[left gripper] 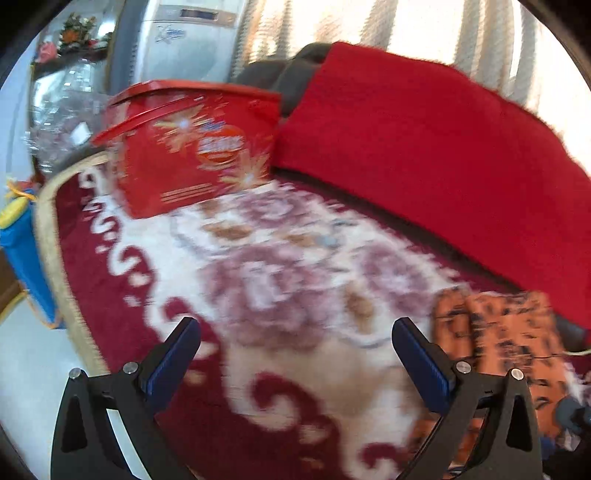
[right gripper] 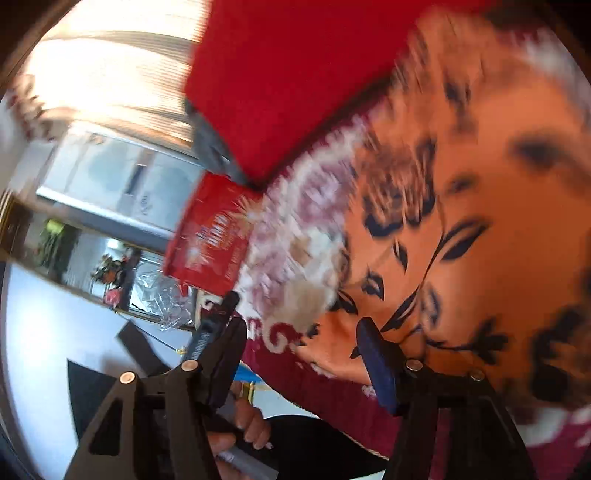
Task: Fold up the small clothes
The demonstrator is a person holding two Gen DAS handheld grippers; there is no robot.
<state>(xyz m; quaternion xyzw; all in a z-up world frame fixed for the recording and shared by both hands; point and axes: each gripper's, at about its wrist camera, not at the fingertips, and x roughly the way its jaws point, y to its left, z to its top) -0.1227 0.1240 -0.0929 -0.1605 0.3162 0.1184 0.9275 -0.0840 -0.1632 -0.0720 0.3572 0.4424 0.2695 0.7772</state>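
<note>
From the left wrist, a plush cover point(left gripper: 280, 280) in maroon and cream florals spreads over the surface, its beige trim at the left edge; a red box point(left gripper: 192, 155) stands at the far side, just beside a red blanket point(left gripper: 424, 166), with striped curtains point(left gripper: 424, 33) and a grey appliance point(left gripper: 181, 40) behind; the left claw point(left gripper: 295, 347) hangs with its jaws apart and empty; the orange garment point(left gripper: 509, 339) with dark leaf print lies at lower right on the cover, its long axis blurred beyond telling. From the right wrist, the garment point(right gripper: 480, 221) fills the right half, a fold edge running toward the lower left; the right claw point(right gripper: 299, 332) is apart, nothing pressed between; a hand point(right gripper: 247, 424) shows below.
</note>
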